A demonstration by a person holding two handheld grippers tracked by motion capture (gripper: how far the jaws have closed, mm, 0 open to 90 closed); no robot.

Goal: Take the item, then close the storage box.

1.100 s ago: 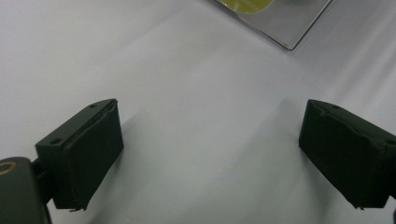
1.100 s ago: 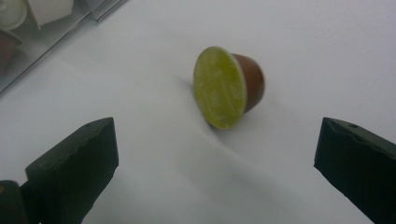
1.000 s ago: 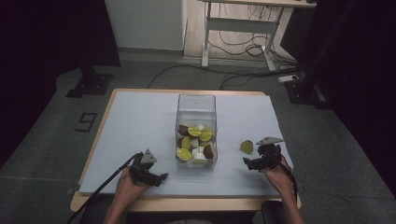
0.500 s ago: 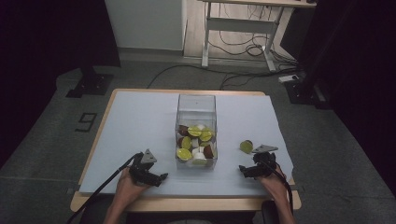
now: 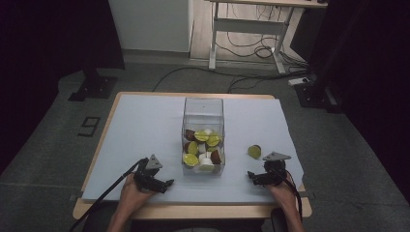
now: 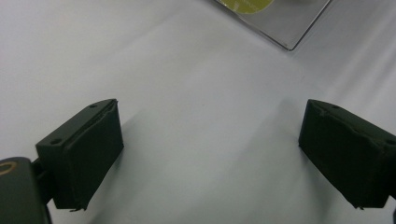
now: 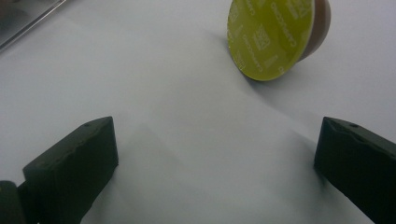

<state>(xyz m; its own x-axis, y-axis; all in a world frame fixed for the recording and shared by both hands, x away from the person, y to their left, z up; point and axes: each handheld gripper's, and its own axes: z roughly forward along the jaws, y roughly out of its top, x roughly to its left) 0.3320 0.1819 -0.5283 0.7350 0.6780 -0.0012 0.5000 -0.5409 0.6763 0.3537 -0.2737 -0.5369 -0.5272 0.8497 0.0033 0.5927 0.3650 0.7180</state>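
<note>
Your left hand-held gripper (image 5: pixel 167 183) rests low on the white sheet near the front edge of the wooden desk (image 5: pixel 111 112). Its two black jaws stand wide apart with nothing but white sheet between them. Just to its right stands the tall clear plastic box (image 5: pixel 203 137), which has green, white and brown coffee pods piled in its bottom. In the left gripper view you can see a corner of that box (image 6: pixel 285 28) up ahead. Right of the box, one small round coffee pod with a green foil lid (image 5: pixel 254 151) lies alone on the sheet. It is tipped on its side, lid (image 7: pixel 268 37) facing your right hand-held gripper (image 5: pixel 251 175). That gripper is near the pod but not touching it, and its jaws are spread wide too, holding nothing.
</note>
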